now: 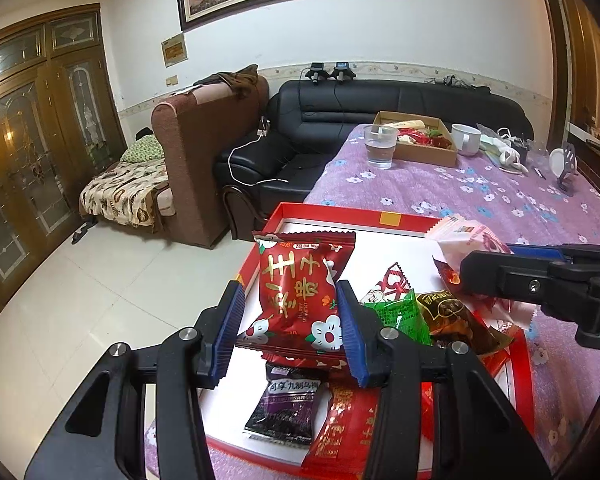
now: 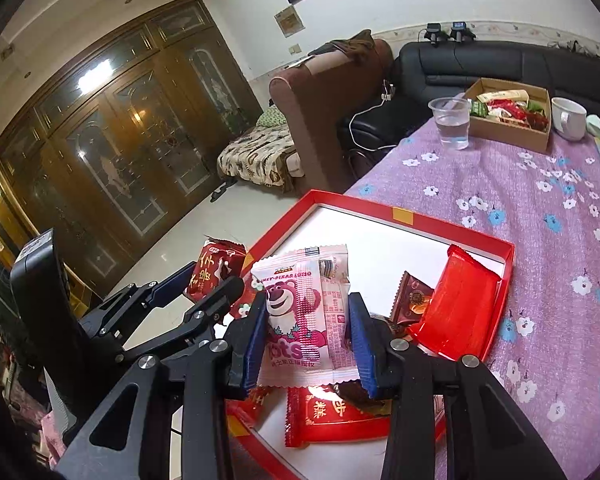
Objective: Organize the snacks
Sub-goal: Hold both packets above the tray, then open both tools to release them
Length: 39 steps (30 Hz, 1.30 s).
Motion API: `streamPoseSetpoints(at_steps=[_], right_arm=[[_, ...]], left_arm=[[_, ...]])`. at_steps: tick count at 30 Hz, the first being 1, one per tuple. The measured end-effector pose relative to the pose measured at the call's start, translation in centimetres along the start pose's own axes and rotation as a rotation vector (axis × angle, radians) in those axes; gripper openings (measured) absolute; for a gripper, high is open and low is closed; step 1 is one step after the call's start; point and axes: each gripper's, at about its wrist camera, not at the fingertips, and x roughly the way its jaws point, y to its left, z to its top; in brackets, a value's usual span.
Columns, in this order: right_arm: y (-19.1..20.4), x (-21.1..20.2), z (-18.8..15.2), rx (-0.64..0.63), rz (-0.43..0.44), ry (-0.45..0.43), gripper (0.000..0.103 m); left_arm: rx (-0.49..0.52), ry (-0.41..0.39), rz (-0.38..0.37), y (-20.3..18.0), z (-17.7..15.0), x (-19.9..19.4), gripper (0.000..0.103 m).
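Observation:
My left gripper [image 1: 292,312] is shut on a dark red snack packet [image 1: 300,292] with gold characters, held above the red-rimmed tray [image 1: 340,212]. My right gripper [image 2: 306,328] is shut on a pink packet with a bear print [image 2: 300,312], also lifted over the tray [image 2: 380,204]. In the left wrist view the right gripper [image 1: 484,268] comes in from the right with the pink packet [image 1: 464,236]. Loose in the tray lie a purple packet [image 1: 284,408], a green packet [image 1: 400,312], a brown packet [image 1: 452,316] and a large red pack [image 2: 460,308].
At the table's far end a cardboard box of snacks [image 1: 420,136] stands on the purple flowered cloth [image 2: 500,184], with a clear cup of water [image 1: 380,146] and a white mug [image 1: 466,138] beside it. A black sofa [image 1: 380,108] and a brown armchair [image 1: 204,148] stand beyond the table.

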Motion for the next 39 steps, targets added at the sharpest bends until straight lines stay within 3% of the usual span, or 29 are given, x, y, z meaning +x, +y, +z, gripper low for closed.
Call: streamPoseSetpoints(at_steps=[12, 22, 39], right_arm=[[2.0, -2.0, -0.4, -0.038, 0.004, -0.040, 0.039], [3.0, -4.1, -0.9, -0.069, 0.002, -0.089, 0.039], [2.2, -2.7, -0.7, -0.041, 0.003, -0.069, 0.039]], left_arm=[[-0.012, -0.048, 0.020, 0.5, -0.1, -2.6, 0.045], [0.005, -0.111, 0.086, 0.6, -0.2, -5.1, 0.045], [-0.009, -0.105, 0.123, 1.1, 0.1, -4.0, 0.045]])
